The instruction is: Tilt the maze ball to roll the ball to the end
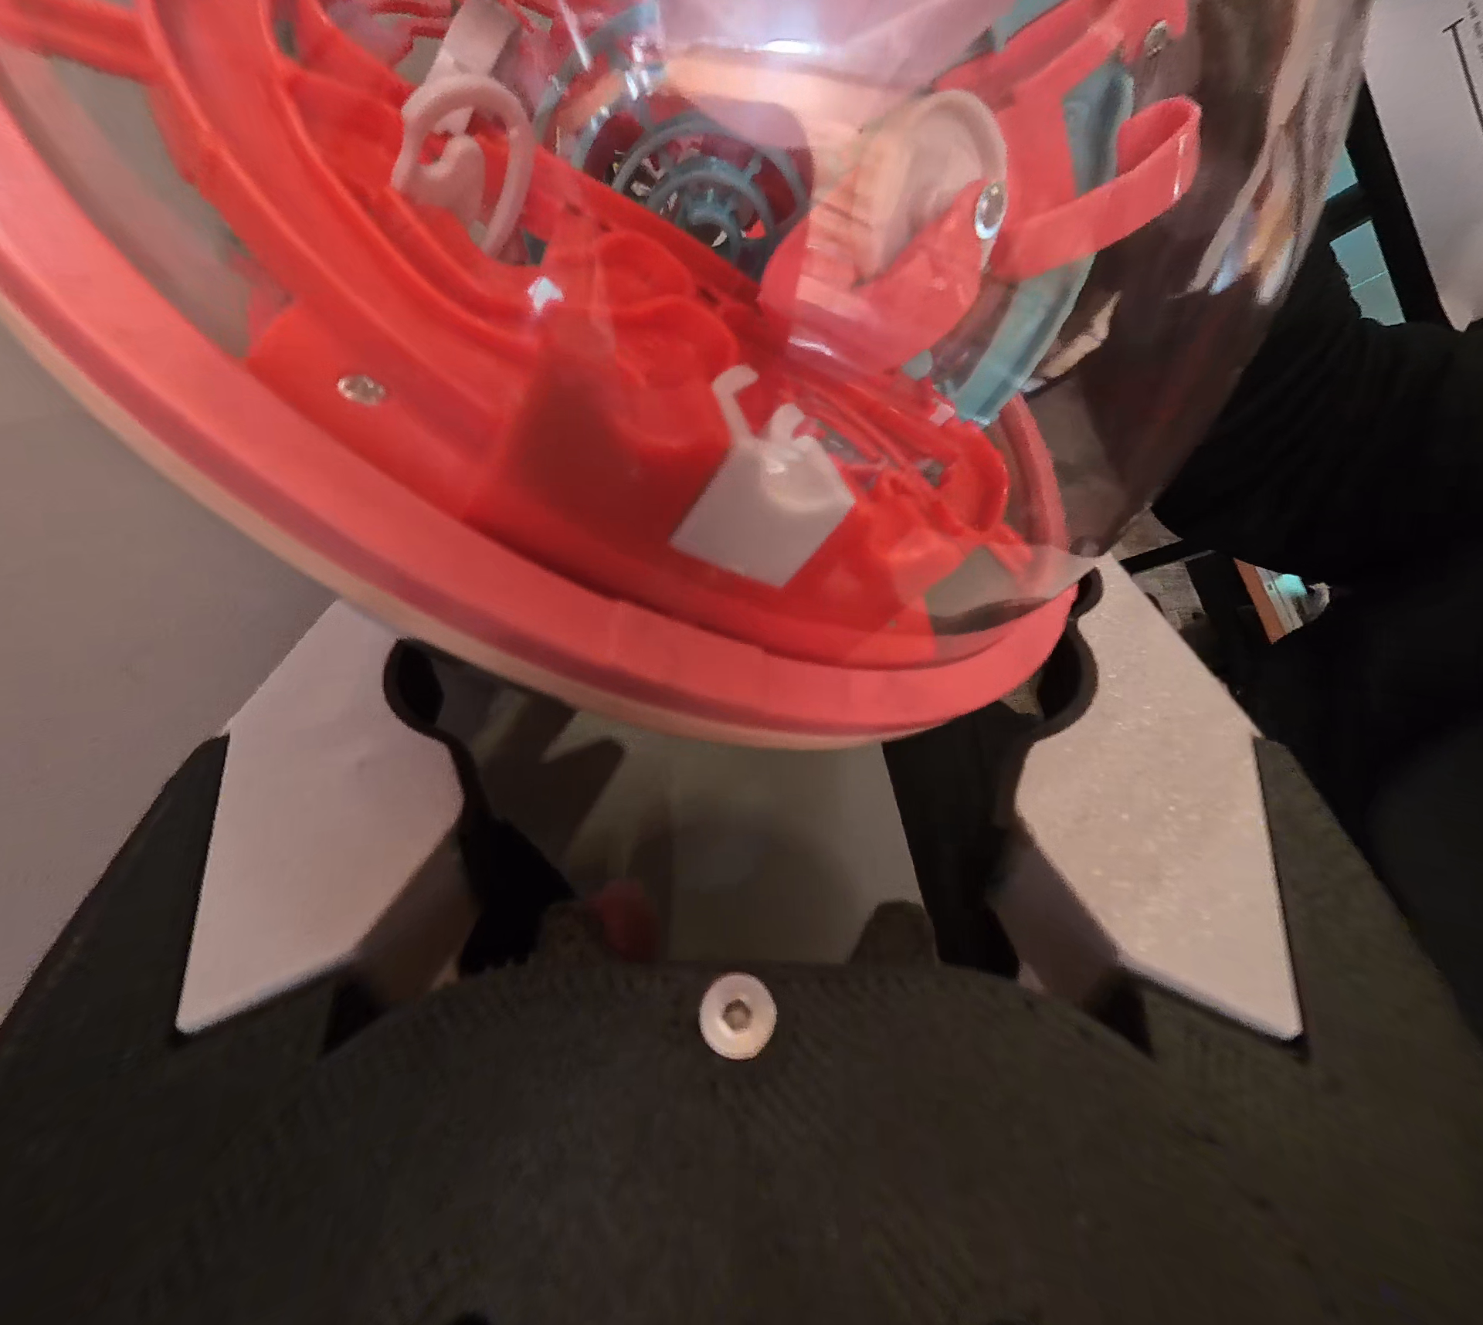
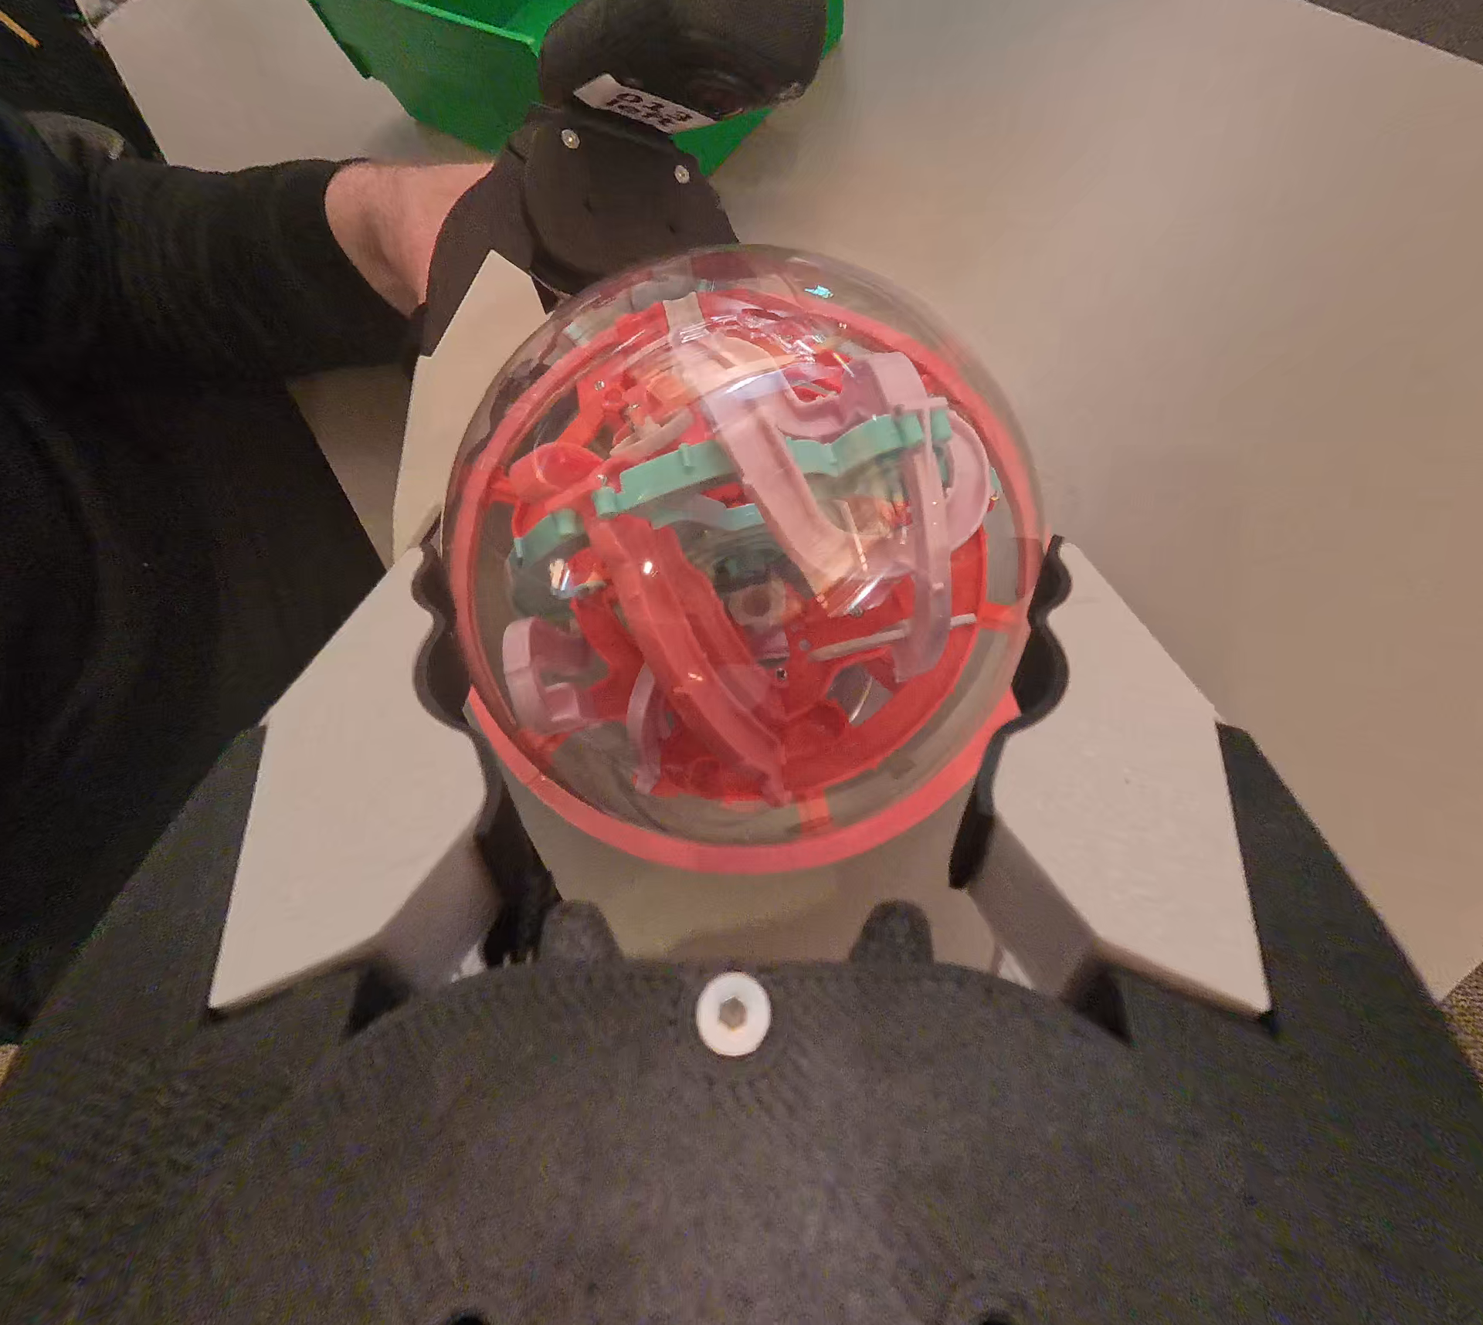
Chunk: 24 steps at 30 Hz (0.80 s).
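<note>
The maze ball [image 2: 746,548] is a clear sphere with red, pink and teal tracks inside and a red rim band. It is held up above the grey table [image 2: 1164,260]. My right gripper [image 2: 738,613] is shut on it, one finger on each side. In the right wrist view my left gripper [image 2: 610,203] holds the far side of the ball. In the left wrist view the ball [image 1: 642,292] fills the upper frame, and my left gripper [image 1: 738,661] clasps its red rim [image 1: 449,564]. I cannot pick out the small ball inside.
An open green bin [image 2: 497,3] stands on the table behind the left gripper. A person's arm in a black sleeve [image 2: 160,340] comes in from the left. A sheet of paper [image 1: 1436,147] and dark furniture show at the right of the left wrist view.
</note>
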Each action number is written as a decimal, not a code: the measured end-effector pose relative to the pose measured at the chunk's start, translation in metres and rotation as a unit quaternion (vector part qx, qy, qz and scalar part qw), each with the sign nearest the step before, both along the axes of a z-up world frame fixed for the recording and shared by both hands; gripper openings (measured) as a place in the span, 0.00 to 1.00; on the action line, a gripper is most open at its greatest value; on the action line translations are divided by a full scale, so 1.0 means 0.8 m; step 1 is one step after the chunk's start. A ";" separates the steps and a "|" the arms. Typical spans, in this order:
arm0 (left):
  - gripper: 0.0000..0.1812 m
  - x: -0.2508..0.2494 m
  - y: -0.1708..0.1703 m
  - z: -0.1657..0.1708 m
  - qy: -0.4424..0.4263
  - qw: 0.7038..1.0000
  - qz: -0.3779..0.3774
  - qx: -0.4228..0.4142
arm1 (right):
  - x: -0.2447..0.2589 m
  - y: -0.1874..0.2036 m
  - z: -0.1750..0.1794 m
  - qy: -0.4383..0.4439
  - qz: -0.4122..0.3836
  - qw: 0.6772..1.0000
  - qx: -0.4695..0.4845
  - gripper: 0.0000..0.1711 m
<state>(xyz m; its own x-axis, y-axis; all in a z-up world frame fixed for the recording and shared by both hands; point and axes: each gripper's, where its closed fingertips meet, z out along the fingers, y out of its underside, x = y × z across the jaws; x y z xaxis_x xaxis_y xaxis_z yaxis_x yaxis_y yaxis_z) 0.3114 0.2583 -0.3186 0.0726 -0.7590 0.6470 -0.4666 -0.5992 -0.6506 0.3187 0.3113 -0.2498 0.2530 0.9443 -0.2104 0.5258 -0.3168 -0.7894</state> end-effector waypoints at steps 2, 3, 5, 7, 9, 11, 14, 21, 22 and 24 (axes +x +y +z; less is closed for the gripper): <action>0.83 0.001 -0.001 0.001 -0.002 1.000 0.000 -0.006 | 0.000 0.001 0.001 0.006 0.000 1.000 -0.005 0.81; 0.83 0.001 -0.001 0.001 0.000 1.000 -0.001 -0.008 | -0.001 0.001 0.002 0.008 0.000 1.000 -0.007 0.81; 0.83 0.001 -0.003 -0.002 0.013 1.000 -0.003 -0.002 | -0.001 0.000 0.001 0.009 0.003 1.000 -0.006 0.81; 0.82 0.001 -0.004 -0.004 0.020 1.000 -0.003 0.005 | -0.001 0.000 0.000 0.013 0.001 1.000 -0.003 0.82; 0.81 0.002 -0.004 -0.005 0.027 1.000 -0.004 0.013 | 0.000 -0.001 -0.001 0.018 -0.003 1.000 -0.006 0.83; 0.80 0.002 -0.003 -0.007 0.032 0.999 -0.003 0.018 | 0.001 0.000 -0.002 0.029 -0.012 0.999 -0.018 0.83; 0.76 0.001 0.000 -0.012 0.046 0.998 0.004 0.031 | 0.002 0.002 -0.001 0.045 -0.021 0.998 -0.028 0.83; 0.74 0.004 -0.001 -0.012 0.056 0.998 0.010 0.031 | 0.006 0.003 -0.001 0.069 -0.038 0.995 -0.057 0.83; 0.73 0.004 -0.001 -0.012 0.056 0.998 0.011 0.029 | 0.006 0.003 -0.001 0.074 -0.040 0.995 -0.060 0.83; 0.73 0.004 -0.001 -0.012 0.059 0.998 0.013 0.026 | 0.006 0.004 -0.001 0.079 -0.046 0.993 -0.071 0.83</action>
<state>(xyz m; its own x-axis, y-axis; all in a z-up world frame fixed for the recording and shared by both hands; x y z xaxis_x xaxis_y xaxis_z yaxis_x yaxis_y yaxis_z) 0.3144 0.2574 -0.3284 0.1658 -0.7888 0.5918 -0.5272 -0.5781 -0.6228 0.3236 0.3145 -0.2506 0.2895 0.8770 -0.3834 0.3631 -0.4712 -0.8038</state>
